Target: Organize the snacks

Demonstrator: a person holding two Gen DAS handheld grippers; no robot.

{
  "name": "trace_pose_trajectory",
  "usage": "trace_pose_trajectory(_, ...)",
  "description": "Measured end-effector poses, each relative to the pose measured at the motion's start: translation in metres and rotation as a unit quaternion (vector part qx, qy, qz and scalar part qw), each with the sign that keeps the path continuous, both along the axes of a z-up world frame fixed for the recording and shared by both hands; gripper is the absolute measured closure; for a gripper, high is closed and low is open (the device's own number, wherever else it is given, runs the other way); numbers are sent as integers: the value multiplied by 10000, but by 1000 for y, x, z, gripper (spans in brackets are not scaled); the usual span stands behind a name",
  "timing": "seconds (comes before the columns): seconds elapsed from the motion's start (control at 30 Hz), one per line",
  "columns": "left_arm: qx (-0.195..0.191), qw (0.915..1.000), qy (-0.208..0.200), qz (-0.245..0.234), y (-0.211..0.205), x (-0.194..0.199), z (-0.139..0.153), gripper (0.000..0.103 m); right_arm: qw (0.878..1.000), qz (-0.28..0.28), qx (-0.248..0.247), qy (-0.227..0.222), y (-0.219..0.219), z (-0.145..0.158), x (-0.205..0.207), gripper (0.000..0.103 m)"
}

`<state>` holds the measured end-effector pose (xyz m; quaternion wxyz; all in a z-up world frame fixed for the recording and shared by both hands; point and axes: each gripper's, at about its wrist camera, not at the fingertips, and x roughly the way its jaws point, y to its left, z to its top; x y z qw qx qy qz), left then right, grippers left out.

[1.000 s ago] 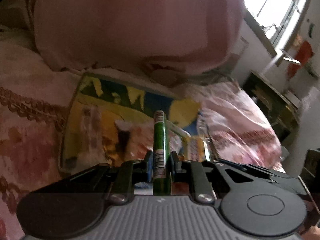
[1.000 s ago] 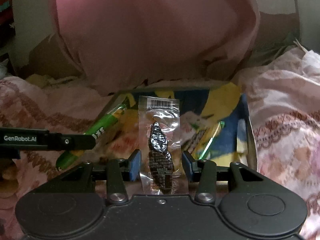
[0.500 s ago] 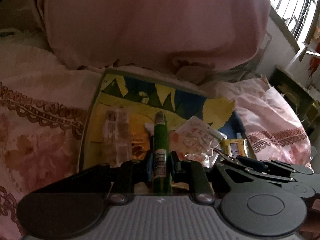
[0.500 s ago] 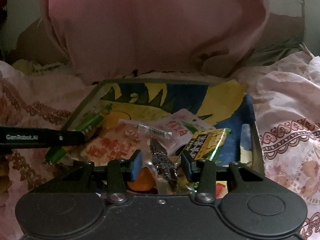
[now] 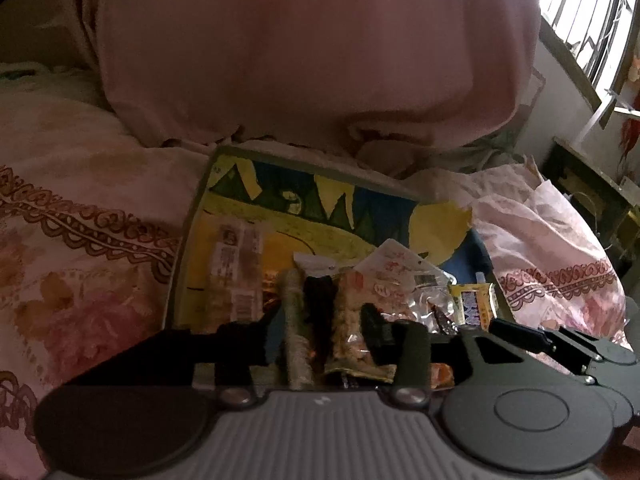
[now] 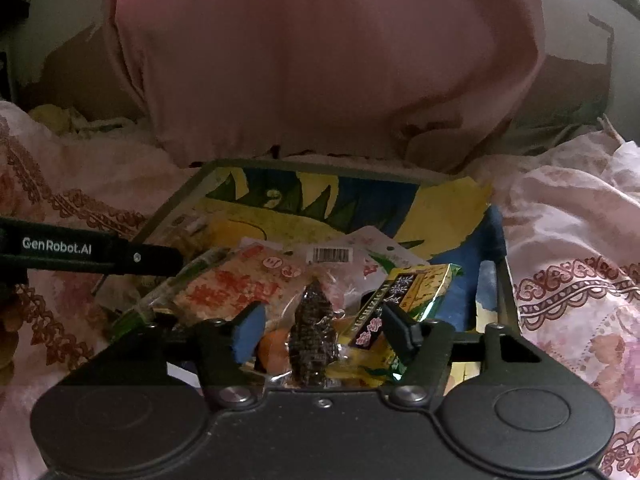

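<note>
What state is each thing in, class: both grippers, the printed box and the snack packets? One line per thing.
Left gripper: open, low over the box.
Right gripper: open, straddling the dark snack.
Yellow-and-blue printed box: open-topped, lying on the bedspread, holding packets.
Slim green stick packet: lying in the box, ungripped.
Clear packet with a dark snack: lying in the box, ungripped.
Green-and-yellow foil packet: tilted, resting on other packets.

Dim, blurry fisheye (window glare)

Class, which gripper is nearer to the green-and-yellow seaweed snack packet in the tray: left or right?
Right. The right gripper has the seaweed snack packet against its right-hand finger; the left gripper sits across the snack pile.
</note>
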<state>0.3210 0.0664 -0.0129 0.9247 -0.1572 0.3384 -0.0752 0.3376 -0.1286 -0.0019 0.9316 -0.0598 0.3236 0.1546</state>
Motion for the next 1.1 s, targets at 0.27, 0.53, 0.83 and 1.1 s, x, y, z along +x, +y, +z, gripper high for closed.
trace_pose_trajectory(0.27,182,9990,-387,148,0,-22,12,20,9993,-195,-33,-312,-6,10,-27,19)
trace_pose_trajectory(0.53,473,9957,-697,389,0,-66,28,1,9974,-434,-2,-582,-15,27,-61,7)
trace_pose_trajectory(0.83,855,9921,-611,680,2,-112,31,1,9960,-602,139,-652,-21,41,-106,1)
trace_pose_trajectory(1.1,1241,9879,-491,785,-2,-153,33,0,9959,-632,194,-620,-21,49,-145,1)
